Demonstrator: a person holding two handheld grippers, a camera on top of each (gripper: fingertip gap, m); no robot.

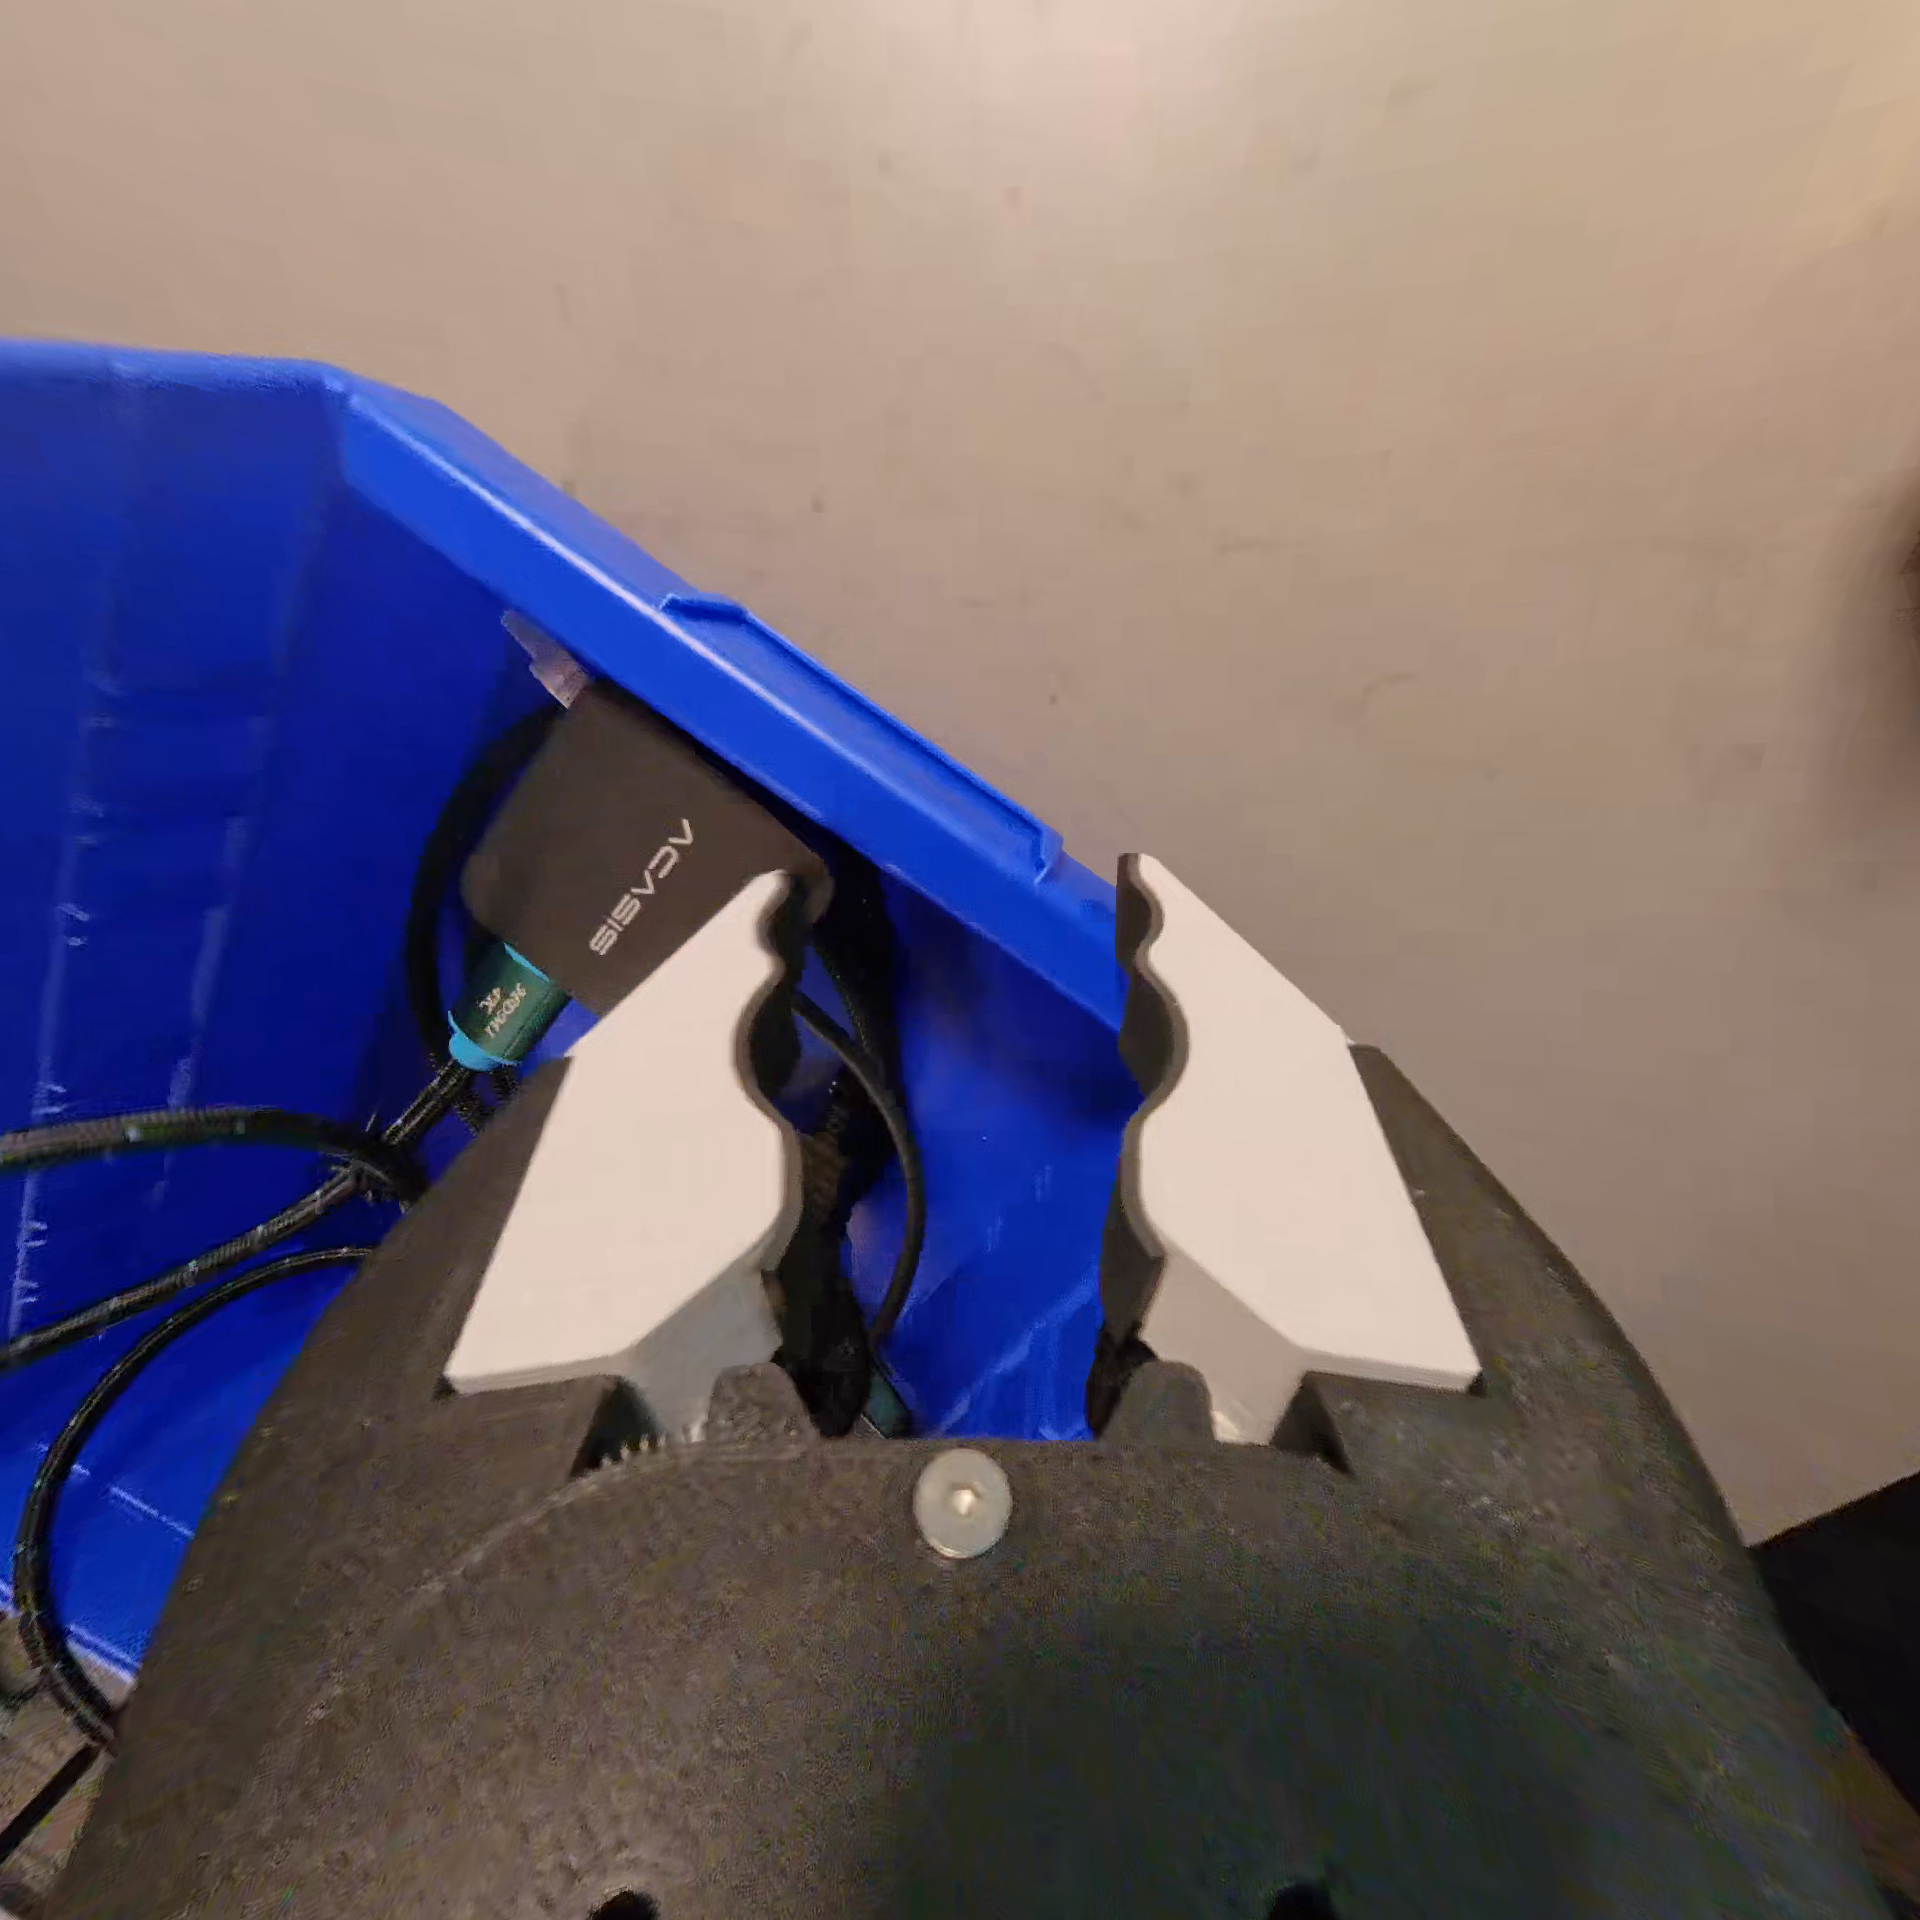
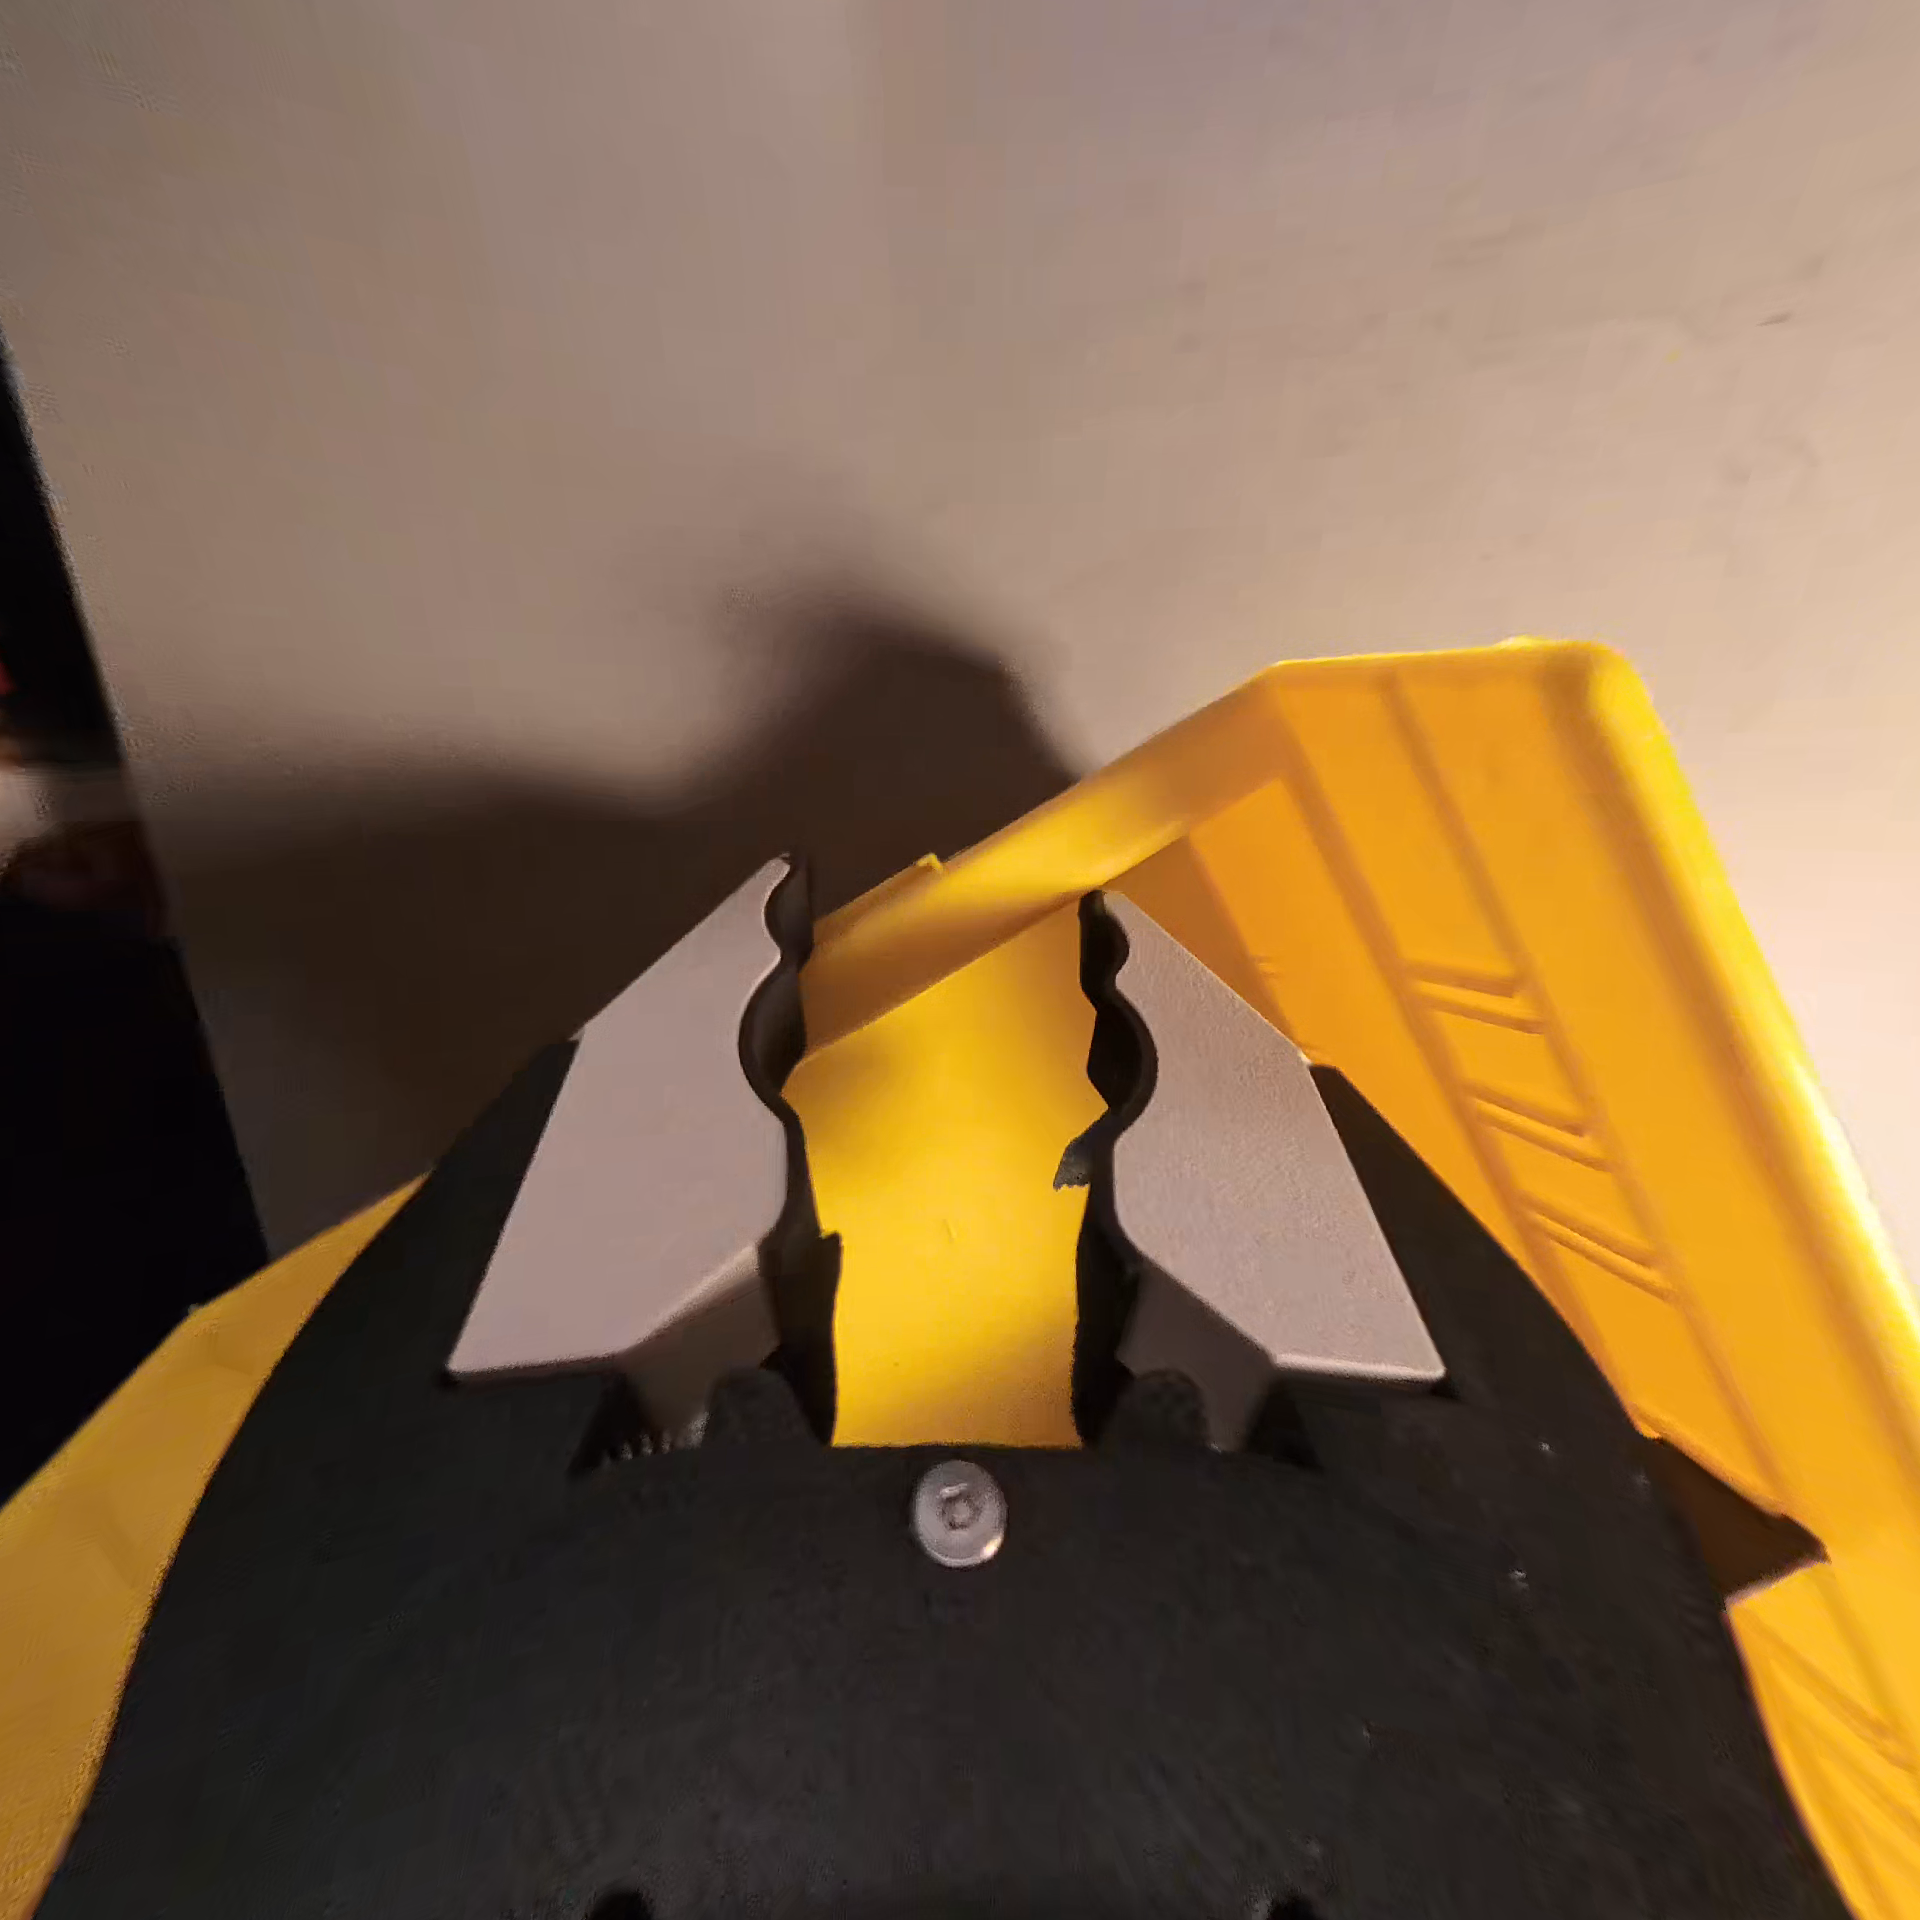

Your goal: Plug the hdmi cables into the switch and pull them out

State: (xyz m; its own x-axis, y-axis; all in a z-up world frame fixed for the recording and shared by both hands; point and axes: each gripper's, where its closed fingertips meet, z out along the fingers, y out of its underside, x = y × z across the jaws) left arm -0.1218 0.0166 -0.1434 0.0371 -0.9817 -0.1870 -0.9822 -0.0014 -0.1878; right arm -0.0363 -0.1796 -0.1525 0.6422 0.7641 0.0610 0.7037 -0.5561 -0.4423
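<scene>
In the left wrist view a black HDMI switch (image 1: 623, 862) lies tilted inside a blue bin (image 1: 208, 831), against its right wall. A teal HDMI plug (image 1: 504, 1013) sits in the switch's lower end, and black braided cables (image 1: 187, 1143) trail off to the left. My left gripper (image 1: 956, 883) is open, straddling the bin's right wall, with its left fingertip beside the switch's corner. In the right wrist view my right gripper (image 2: 940, 883) is open and empty over a yellow bin (image 2: 1455, 935), its fingers either side of the bin's rim.
A beige wall (image 1: 1247, 416) stands behind both bins. A dark edge (image 2: 62, 935) runs down the left side of the right wrist view. A second plug and more cables (image 1: 842, 1299) lie between my left gripper's fingers, inside the blue bin.
</scene>
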